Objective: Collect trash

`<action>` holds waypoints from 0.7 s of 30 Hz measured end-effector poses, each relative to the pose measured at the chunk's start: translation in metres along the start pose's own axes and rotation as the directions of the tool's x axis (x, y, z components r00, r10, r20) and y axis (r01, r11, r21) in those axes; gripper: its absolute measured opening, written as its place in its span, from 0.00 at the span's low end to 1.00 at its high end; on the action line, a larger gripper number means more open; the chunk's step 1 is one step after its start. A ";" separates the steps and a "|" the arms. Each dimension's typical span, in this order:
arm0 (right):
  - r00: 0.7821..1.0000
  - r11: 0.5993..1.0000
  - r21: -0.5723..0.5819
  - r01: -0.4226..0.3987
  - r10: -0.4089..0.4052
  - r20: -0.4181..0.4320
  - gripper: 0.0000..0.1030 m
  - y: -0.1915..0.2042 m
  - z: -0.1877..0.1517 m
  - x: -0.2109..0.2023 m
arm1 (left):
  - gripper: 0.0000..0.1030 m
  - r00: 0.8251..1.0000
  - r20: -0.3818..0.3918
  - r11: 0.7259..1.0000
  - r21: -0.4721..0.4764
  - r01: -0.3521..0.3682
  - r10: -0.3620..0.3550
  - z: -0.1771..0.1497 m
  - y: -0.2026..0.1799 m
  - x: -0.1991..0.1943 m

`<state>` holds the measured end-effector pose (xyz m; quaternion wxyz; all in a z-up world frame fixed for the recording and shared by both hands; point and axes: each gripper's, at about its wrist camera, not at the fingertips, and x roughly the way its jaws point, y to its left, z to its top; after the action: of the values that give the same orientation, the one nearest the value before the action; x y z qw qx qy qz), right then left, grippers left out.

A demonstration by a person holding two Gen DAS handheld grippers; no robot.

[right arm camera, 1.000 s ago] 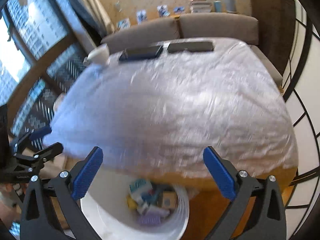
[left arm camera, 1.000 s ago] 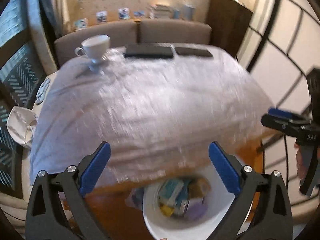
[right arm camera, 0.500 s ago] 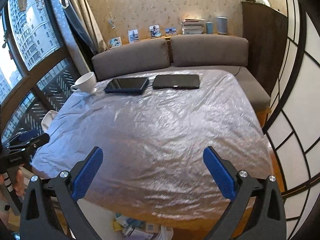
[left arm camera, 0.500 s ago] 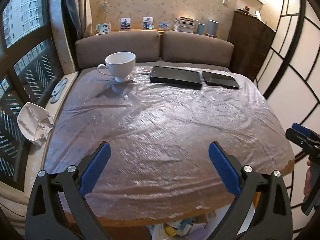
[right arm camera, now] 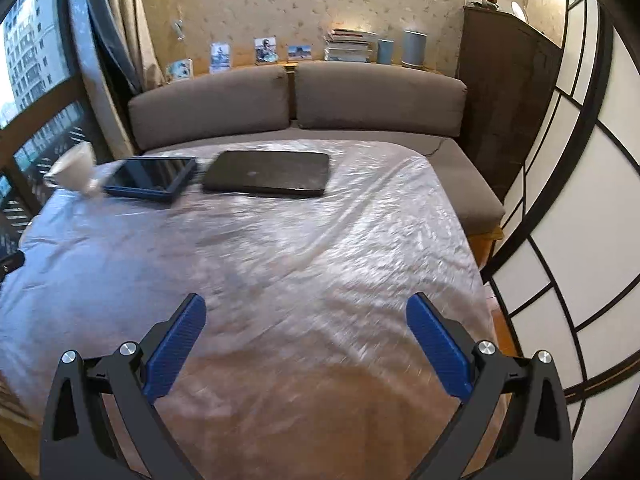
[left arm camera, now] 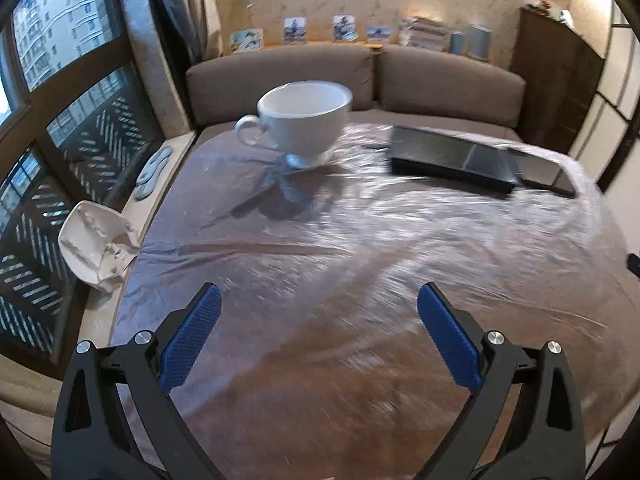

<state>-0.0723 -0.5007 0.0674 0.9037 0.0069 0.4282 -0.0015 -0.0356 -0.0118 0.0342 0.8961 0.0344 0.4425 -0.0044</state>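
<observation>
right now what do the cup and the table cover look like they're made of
Cup: likely glazed ceramic or porcelain, being white, smooth and faintly glossy with a footed base.
Table cover: thin clear plastic film, going by its crinkles, shiny highlights and the brown tabletop showing through.

Motion blur smears the plastic sheet (left arm camera: 360,248) across the near half of the left wrist view, its wrinkles unreadable; the same smear covers it at 6 o'clock in the right wrist view; the white cup (right arm camera: 74,170) at 9 o'clock there is blurred, handle unclear; a dark object (left arm camera: 633,264) at 3 o'clock is cut by the frame edge, unidentifiable; framed photos (right arm camera: 264,50) at 12 o'clock are too small to read.
</observation>
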 end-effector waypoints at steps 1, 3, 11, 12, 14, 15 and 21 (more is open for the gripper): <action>1.000 1.000 0.003 0.010 -0.010 -0.006 0.96 -0.005 0.002 0.007 | 0.96 1.000 -0.009 1.000 -0.004 -0.012 0.012 0.001 0.003 0.007; 1.000 1.000 0.007 0.020 -0.020 -0.014 0.96 -0.016 0.008 0.022 | 0.96 0.999 -0.032 0.999 -0.024 -0.028 0.027 0.004 0.012 0.024; 0.997 0.998 0.011 0.062 -0.062 -0.037 0.96 -0.040 0.023 0.055 | 0.96 0.997 -0.064 0.995 -0.095 -0.038 0.032 0.009 0.035 0.051; 0.997 0.998 0.011 0.064 -0.064 -0.043 0.96 -0.040 0.023 0.059 | 0.96 0.997 -0.067 0.995 -0.097 -0.036 0.030 0.008 0.036 0.053; 0.996 0.998 0.012 0.057 -0.056 -0.063 0.96 -0.039 0.021 0.065 | 0.96 0.997 -0.073 0.995 -0.097 -0.030 0.023 0.008 0.035 0.056; 0.995 0.999 0.013 0.048 -0.047 -0.090 0.96 -0.039 0.020 0.070 | 0.96 0.998 -0.067 0.995 -0.098 -0.025 0.019 0.008 0.034 0.056; 0.994 0.999 0.022 0.047 -0.044 -0.095 0.96 -0.038 0.019 0.071 | 0.96 0.999 -0.046 0.995 -0.095 -0.017 0.013 0.005 0.023 0.053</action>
<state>-0.0125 -0.5389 0.0240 0.8819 0.0081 0.4706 -0.0269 0.0011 0.0121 -0.0033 0.8865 -0.0048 0.4620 0.0242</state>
